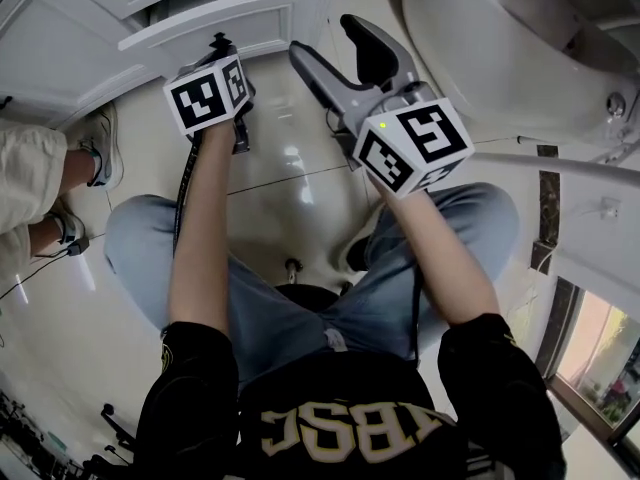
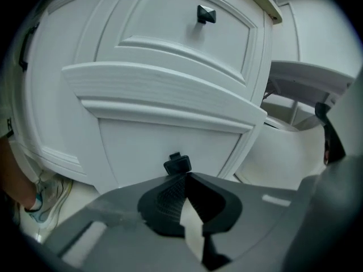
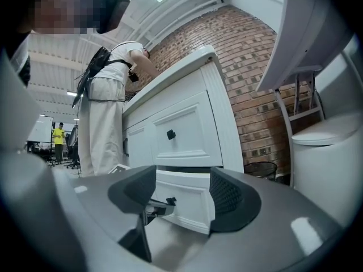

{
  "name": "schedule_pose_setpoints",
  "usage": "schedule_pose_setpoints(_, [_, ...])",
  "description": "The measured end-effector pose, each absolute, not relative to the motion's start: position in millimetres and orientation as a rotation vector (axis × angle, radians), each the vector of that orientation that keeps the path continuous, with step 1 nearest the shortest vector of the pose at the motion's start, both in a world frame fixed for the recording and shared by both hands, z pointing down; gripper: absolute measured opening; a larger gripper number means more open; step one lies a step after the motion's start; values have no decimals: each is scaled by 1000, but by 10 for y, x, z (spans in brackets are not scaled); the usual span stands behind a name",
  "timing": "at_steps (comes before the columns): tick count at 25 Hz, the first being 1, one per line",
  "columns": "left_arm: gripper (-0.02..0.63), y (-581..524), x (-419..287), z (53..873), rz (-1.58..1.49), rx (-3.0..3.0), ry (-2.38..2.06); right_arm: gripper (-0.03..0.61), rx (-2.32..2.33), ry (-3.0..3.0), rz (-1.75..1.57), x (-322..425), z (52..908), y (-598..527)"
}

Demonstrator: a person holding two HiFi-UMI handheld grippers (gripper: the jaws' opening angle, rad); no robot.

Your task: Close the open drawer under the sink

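Note:
The lower drawer [image 2: 164, 135] of the white sink cabinet stands pulled out; its top edge juts toward me and its front carries a small black knob [image 2: 177, 164]. My left gripper [image 2: 185, 177] is shut with nothing in it, its tips right at that knob. In the head view the left gripper [image 1: 220, 40] points at the drawer [image 1: 180, 28]. My right gripper [image 1: 320, 33] is open and empty, held level to the right of the left one. In the right gripper view, the open drawer [image 3: 190, 200] shows between the spread jaws of the right gripper [image 3: 181, 194].
Above the open drawer is a closed one with a black knob [image 2: 206, 14]. A white toilet [image 1: 500, 48] stands close on the right. A person in pale trousers [image 3: 105, 112] stands at the cabinet's far side, feet [image 1: 95, 148] on the tiled floor. A black wire basket [image 3: 264, 169] sits by the brick wall.

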State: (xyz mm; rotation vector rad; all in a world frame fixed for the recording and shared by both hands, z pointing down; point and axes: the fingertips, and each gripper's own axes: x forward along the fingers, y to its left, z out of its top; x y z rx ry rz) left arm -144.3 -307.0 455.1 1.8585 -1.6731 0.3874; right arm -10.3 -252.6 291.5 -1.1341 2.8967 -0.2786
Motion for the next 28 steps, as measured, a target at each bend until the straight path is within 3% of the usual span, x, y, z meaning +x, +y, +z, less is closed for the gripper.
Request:
schedule_pose_setpoints(19, [23, -3682, -1538, 4701, 159, 1790, -1702, 304, -1248, 2847, -283, 375, 2930, -2662])
schedule_pose_setpoints(21, [63, -3640, -1502, 4654, 186, 1804, -1721, 304, -1242, 2842, -271, 369, 2893, -2665])
schedule_pose_setpoints(28, [75, -3258, -1365, 4445, 365, 1936, -1695, 302, -1148, 2884, -221, 118, 2804, -2556])
